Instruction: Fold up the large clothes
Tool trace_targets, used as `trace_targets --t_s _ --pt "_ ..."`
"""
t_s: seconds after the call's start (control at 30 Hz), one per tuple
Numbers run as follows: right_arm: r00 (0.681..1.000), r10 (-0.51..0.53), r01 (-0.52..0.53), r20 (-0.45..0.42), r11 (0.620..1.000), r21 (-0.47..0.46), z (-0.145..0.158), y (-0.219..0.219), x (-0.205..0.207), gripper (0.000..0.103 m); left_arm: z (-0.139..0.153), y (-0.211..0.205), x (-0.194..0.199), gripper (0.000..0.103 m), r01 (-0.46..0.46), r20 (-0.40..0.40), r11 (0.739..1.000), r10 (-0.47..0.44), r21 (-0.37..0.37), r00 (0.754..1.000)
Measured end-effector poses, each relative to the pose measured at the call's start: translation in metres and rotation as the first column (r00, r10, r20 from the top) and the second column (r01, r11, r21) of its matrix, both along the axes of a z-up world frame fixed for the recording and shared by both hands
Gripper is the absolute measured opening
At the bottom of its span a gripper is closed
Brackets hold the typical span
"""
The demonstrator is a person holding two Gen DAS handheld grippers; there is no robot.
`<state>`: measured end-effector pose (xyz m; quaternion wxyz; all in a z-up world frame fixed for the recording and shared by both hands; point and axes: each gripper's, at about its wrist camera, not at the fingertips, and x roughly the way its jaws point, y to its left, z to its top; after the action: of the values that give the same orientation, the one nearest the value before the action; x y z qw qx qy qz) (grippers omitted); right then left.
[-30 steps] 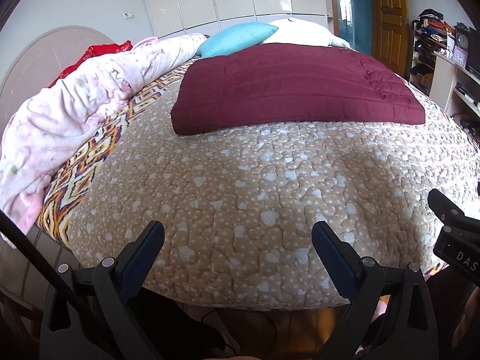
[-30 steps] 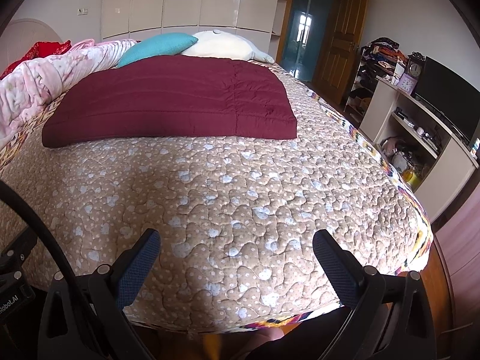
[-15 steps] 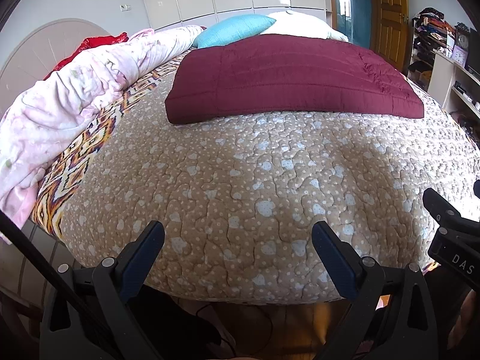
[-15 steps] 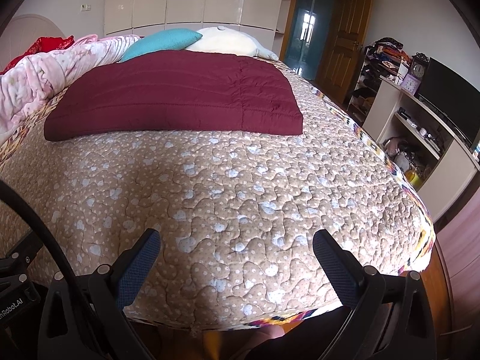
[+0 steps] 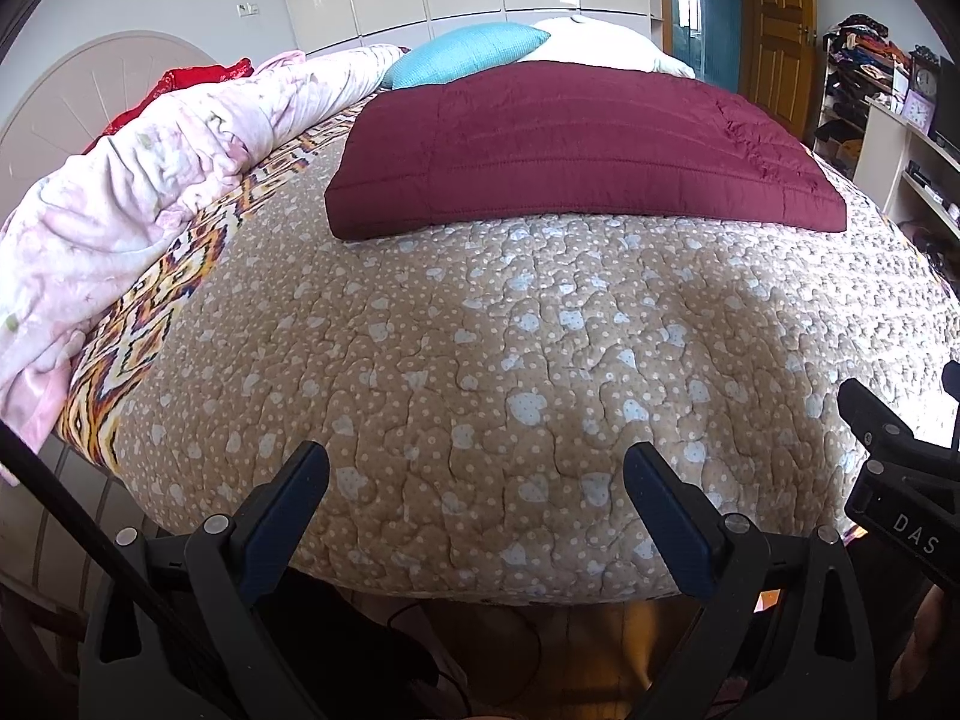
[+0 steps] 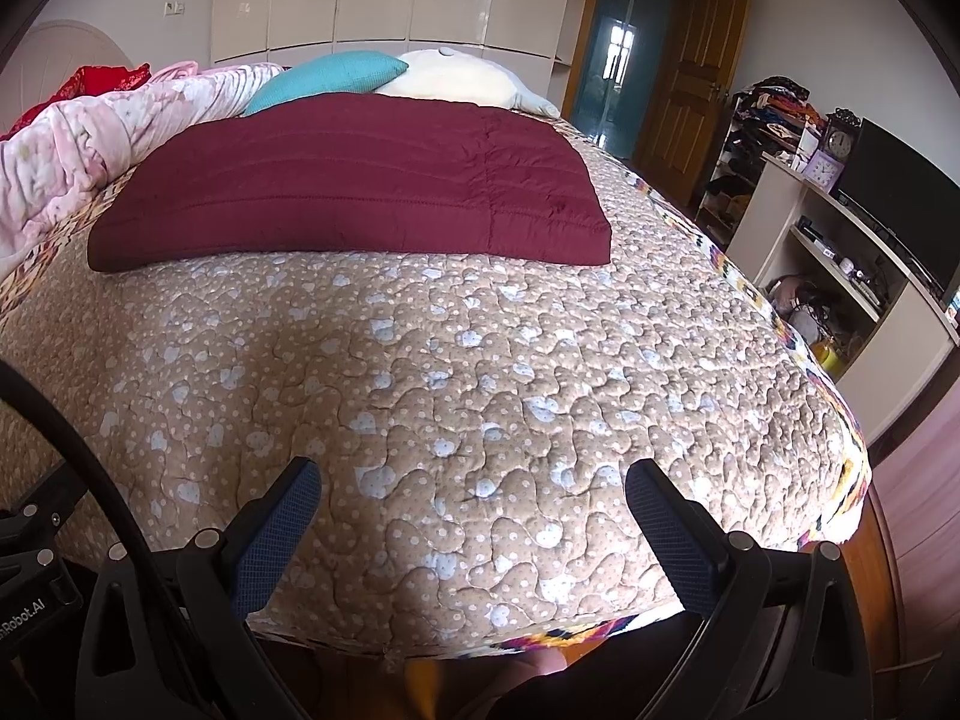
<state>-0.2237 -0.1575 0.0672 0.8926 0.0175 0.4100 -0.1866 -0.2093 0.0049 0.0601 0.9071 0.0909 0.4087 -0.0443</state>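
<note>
A dark red quilted garment (image 5: 576, 144) lies folded into a flat rectangle on the far half of the bed; it also shows in the right wrist view (image 6: 354, 186). My left gripper (image 5: 477, 480) is open and empty, over the bed's near edge, well short of the garment. My right gripper (image 6: 471, 495) is open and empty, also over the near edge. The right gripper's body shows at the right edge of the left wrist view (image 5: 900, 480).
The bed has a tan quilted cover (image 5: 510, 360) with a patterned border. A pink rumpled blanket (image 5: 132, 192) lies along the left side. A teal pillow (image 5: 468, 54) and a white pillow (image 6: 450, 78) lie behind the garment. Shelves and a TV (image 6: 894, 204) stand right.
Both grippers have moved slightly lower and closer to the bed's near edge; the garment appears a bit larger and higher in view. Jaws stayed open.
</note>
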Motion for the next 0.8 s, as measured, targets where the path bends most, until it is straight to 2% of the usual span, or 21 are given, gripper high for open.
trace_targets --t_s 0.8 --pt "1.0 -0.001 0.001 0.001 1.0 -0.011 -0.0005 -0.0017 -0.0008 0.103 -0.0039 0.0004 0.0007 0.098 0.013 -0.018 1.0 -0.013 -0.006 1.0"
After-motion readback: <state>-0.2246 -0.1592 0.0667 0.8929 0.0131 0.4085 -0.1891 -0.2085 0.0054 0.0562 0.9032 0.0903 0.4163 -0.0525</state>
